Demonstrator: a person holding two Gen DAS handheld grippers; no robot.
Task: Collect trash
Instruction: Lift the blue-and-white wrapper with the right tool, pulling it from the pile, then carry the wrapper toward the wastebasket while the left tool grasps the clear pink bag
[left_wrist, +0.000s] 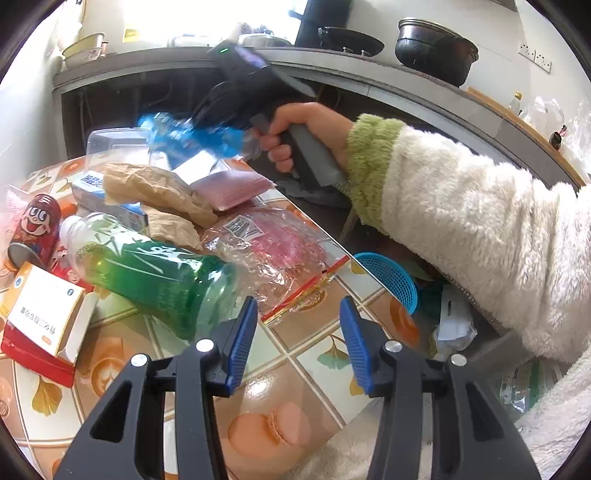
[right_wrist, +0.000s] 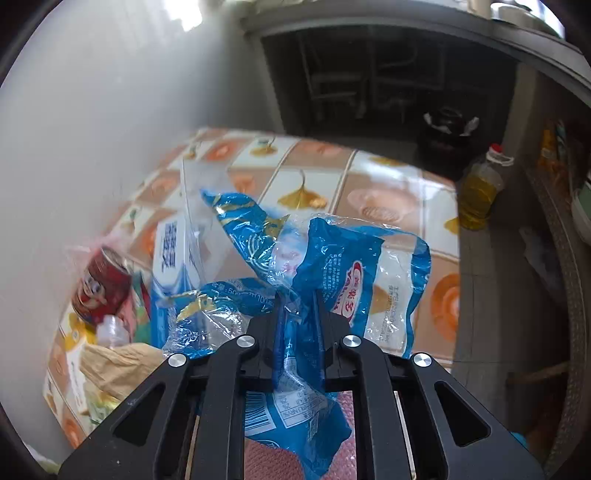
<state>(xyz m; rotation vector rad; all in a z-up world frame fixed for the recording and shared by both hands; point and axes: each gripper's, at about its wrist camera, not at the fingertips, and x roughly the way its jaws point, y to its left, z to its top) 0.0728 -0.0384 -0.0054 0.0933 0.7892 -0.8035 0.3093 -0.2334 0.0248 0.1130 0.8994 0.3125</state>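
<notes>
While our right gripper (right_wrist: 297, 325) pinched the blue wrapper (right_wrist: 332, 266) above the table's (right_wrist: 388, 192) far side, we held the left gripper (left_wrist: 299, 347) wide apart w/ nothing btwn, near the green bottle (left_wrist: 147, 269).

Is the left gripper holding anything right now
No, the left gripper has its blue fingers spread apart with only the tiled tabletop between them, beside the green bottle.

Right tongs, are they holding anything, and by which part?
Yes. The right tongs are shut on the blue plastic wrapper, pinching a crumpled fold near its middle. The left tongs hold nothing.
</notes>
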